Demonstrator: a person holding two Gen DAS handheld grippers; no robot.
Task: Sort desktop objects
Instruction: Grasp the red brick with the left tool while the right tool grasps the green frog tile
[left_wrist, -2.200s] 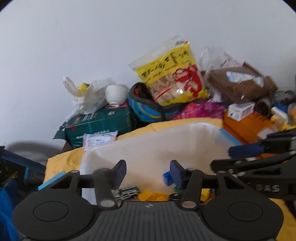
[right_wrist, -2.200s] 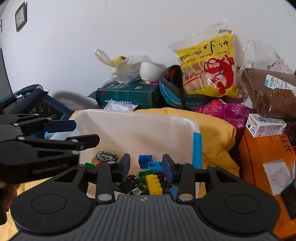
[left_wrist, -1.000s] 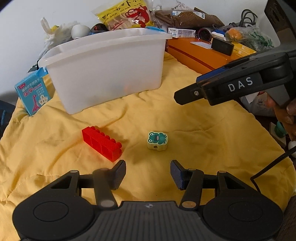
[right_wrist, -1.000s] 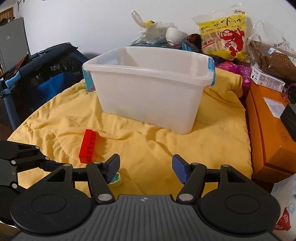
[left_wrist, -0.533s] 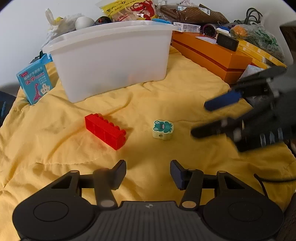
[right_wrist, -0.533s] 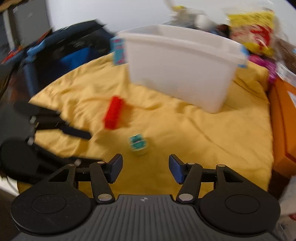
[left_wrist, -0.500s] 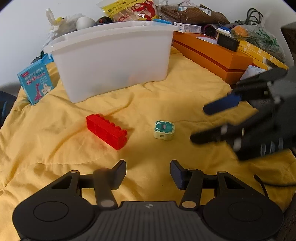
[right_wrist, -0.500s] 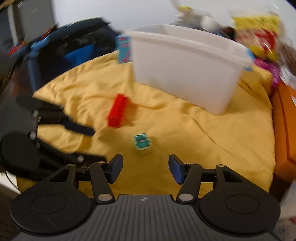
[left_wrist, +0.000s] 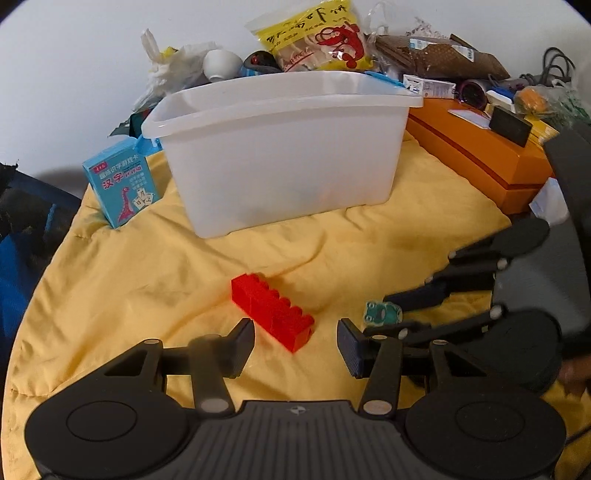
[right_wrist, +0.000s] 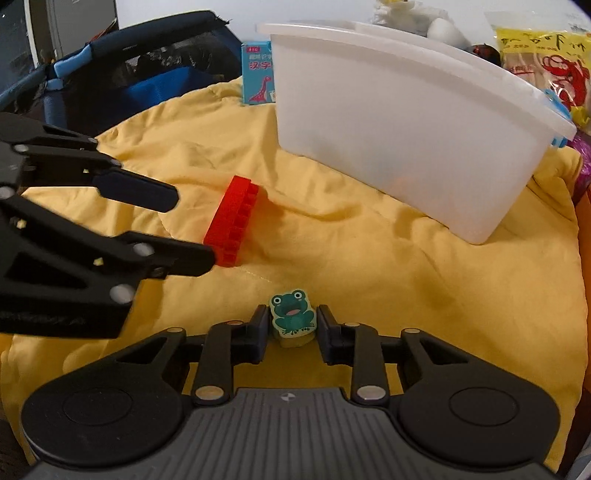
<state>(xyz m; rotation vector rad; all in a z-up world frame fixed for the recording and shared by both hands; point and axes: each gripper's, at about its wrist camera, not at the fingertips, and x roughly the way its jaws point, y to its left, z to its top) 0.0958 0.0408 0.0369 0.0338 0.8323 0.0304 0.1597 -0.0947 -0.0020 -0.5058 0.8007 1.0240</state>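
Right wrist view: right gripper (right_wrist: 292, 328) set around frog eraser (right_wrist: 291, 311) on yellow quilt (right_wrist: 369, 258), contact unclear. Left gripper (left_wrist: 295, 341) spread, red brick (left_wrist: 272, 311) just beyond. White bin (left_wrist: 284, 147) far.

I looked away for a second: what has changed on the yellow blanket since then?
The right gripper came down around the frog eraser, fingers flanking it but not clearly clamped. The left gripper closed in on the red brick, jaws open. Brick, eraser and white bin stayed put.
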